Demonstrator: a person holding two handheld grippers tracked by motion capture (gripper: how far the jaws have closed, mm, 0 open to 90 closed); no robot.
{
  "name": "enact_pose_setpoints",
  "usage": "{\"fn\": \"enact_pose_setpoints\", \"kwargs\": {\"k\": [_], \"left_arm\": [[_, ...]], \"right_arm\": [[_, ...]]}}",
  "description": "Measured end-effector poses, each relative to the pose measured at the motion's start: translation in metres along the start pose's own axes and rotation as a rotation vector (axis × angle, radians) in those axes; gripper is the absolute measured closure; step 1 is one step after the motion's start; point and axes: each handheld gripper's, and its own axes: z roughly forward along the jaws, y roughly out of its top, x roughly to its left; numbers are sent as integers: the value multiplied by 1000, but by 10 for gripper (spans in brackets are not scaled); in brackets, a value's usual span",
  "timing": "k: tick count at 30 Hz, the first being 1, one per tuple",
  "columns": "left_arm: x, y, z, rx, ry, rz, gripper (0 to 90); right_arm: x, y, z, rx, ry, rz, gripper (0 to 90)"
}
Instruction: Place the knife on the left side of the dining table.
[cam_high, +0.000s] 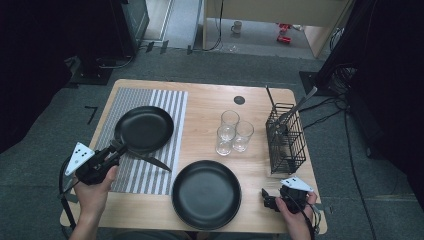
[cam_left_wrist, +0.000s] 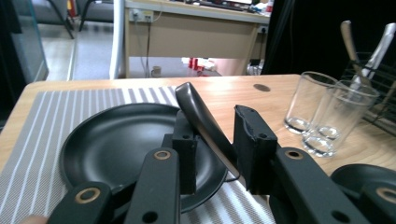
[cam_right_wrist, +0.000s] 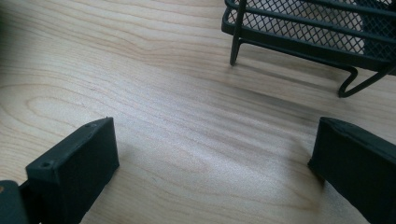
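A black knife (cam_high: 152, 161) lies slanting on the striped placemat (cam_high: 165, 107), just below a black plate (cam_high: 145, 127). My left gripper (cam_high: 117, 146) is at the knife's handle end, by the plate's near rim. In the left gripper view the handle (cam_left_wrist: 201, 114) leans across the gap of the left gripper (cam_left_wrist: 218, 122); the jaws stand apart from it and do not press it, so the gripper is open. Beyond it lies the plate (cam_left_wrist: 107, 144). My right gripper (cam_high: 267, 200) rests near the table's front right edge, and the right gripper (cam_right_wrist: 210, 154) is wide open over bare wood.
A second black plate (cam_high: 206, 194) sits at the front centre. Three glasses (cam_high: 232, 132) stand mid-table, also glasses (cam_left_wrist: 327, 112). A black wire caddy (cam_high: 286, 137) with utensils stands at the right; the caddy (cam_right_wrist: 303, 28) is just ahead of the right jaws.
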Motion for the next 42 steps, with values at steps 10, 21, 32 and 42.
{"fn": "enact_pose_setpoints", "kwargs": {"k": [10, 21, 32, 42], "left_arm": [[21, -18, -2, 31, 37, -57, 641], [39, -38, -3, 63, 52, -151, 585], [52, -50, -1, 98, 67, -219, 541], [56, -54, 0, 129, 87, -243, 498]], "right_arm": [[0, 0, 0, 0, 1, 0, 5], [0, 0, 0, 0, 2, -1, 5], [0, 0, 0, 0, 1, -2, 5], [0, 0, 0, 0, 2, -3, 5]]}}
